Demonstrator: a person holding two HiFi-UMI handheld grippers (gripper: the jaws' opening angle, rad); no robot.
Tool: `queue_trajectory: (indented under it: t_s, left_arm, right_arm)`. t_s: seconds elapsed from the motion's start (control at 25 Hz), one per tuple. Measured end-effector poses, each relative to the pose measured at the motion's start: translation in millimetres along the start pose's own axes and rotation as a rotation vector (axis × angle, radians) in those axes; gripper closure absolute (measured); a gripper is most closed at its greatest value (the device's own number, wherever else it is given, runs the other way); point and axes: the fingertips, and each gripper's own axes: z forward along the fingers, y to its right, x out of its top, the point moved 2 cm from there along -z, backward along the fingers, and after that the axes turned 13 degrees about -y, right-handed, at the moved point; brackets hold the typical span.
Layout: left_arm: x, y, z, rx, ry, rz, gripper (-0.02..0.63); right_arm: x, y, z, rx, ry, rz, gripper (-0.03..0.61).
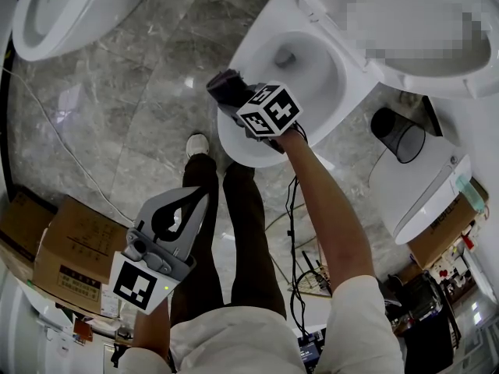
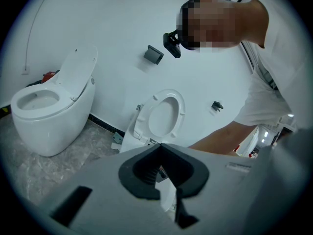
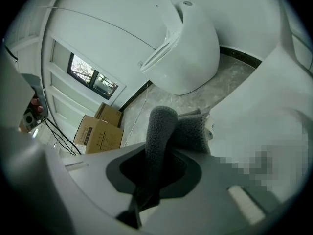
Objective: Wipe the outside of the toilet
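The right gripper (image 1: 236, 97) is clamped on a folded dark grey cloth (image 3: 159, 129), which is pressed against the front rim of the open toilet (image 1: 234, 142), just where the outer shell meets the bowl. The left gripper (image 1: 195, 202) hangs back near the person's legs, well apart from the toilet, with its jaws brought together and nothing between them.

The main risk, as I judge it, is the cloth working loose. Only a narrow fold sits in the jaws, and most of the fabric bunches beyond the tips, so dragging it hard over the curved porcelain could pull it free. The cloth also sits right at the lip, so a stroke angled inward would carry it into the bowl instead of down the outside. Black cables (image 1: 295, 209) trail across the marble floor (image 1: 140, 92) just beside the person's feet and could snag a shoe on a step around the toilet.

There is little to read. The cardboard boxes (image 1: 74, 248) carry a pale label and dark print, but both are too small to make out. The cube on each gripper shows only black-and-white square markers. No brand is visible on any of the 3 toilets in the head view.
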Motion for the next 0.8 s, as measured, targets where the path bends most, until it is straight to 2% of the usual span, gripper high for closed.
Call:
queue_trajectory:
  t_s: [0.4, 0.8]
  left_arm:
    - [0, -10, -1, 0.004, -0.007, -0.008, 0.615]
    - [-2, -18, -4, 0.017, -0.009, -0.016, 0.615]
  right_arm:
    - [22, 21, -14, -0.046, -0.048, -0.066, 0.525]
    - [44, 53, -37, -0.143, -0.065, -0.113, 0.525]
